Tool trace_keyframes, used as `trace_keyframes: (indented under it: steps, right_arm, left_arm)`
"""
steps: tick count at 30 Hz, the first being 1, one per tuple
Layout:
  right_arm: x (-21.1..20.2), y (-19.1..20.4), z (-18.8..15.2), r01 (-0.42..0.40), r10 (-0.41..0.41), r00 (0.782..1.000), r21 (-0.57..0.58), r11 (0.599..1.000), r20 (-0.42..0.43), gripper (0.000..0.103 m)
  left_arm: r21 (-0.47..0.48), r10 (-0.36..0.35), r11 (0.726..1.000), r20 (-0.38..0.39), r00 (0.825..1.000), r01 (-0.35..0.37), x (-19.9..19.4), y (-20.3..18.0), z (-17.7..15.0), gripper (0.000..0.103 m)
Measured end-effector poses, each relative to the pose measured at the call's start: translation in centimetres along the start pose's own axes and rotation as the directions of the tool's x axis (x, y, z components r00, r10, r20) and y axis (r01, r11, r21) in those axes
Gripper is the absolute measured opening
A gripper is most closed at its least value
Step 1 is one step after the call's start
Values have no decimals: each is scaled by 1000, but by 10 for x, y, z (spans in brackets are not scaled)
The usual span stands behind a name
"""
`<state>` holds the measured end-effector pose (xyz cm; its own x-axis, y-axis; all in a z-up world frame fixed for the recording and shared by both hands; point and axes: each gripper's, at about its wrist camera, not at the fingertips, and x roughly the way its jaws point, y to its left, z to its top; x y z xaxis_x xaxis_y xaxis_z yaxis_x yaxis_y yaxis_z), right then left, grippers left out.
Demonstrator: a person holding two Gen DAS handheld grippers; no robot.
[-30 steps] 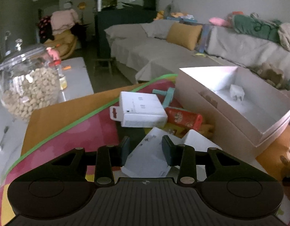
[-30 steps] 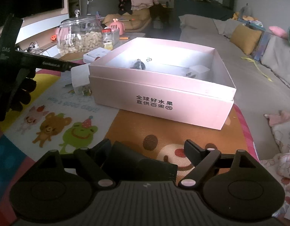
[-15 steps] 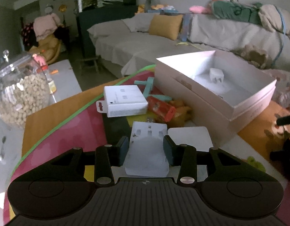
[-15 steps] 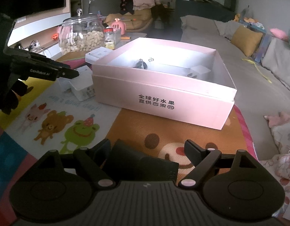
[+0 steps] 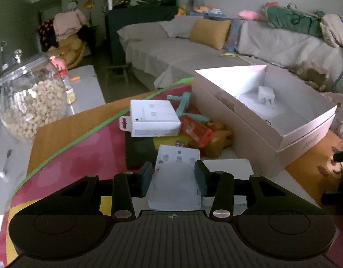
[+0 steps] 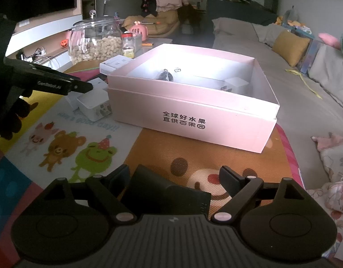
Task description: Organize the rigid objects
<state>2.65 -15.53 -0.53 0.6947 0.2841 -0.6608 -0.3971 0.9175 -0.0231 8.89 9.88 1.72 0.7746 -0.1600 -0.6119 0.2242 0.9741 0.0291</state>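
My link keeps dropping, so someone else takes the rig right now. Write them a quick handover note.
Left gripper: jaws have just been opening, white adapter between them, not clearly gripped.
Right gripper: open around a black block, right pad clear of it.
Done: white charger and a dark item lie in the pink box.
Left: adapter, black block, white carton, red pack, teal piece, all outside the box.
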Motion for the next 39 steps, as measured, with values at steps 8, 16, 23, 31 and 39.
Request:
trace_keyframes:
  steps: [8,16,23,31,39]
  right_arm:
    - [0,0,0,0,0,1000,0,1000,0,88]
    - [0,0,0,1,-1,1000,-1,1000,1,88]
    - [2,-1,1,11,-11,1000,6,1000,-4,91]
    - [2,-1,1,11,-11,1000,16,1000,-9,93]
    - [4,-1,1,10,-10,1000,23,1000,-13,94]
  left_arm:
    - [-21,4,1000,-4,1000,-4,-26,0,-18,37]
    - [-31,33,999,-50,998,-35,-55,-6,-57,24]
    - [-11,21,1000,-53,998,-22,-53,-17,-55,24]
    - [-113,-62,992,-7,998,61,-49,-11,-37,39]
    - [-350,15,937,22,1000,-7,0,32,10,37]
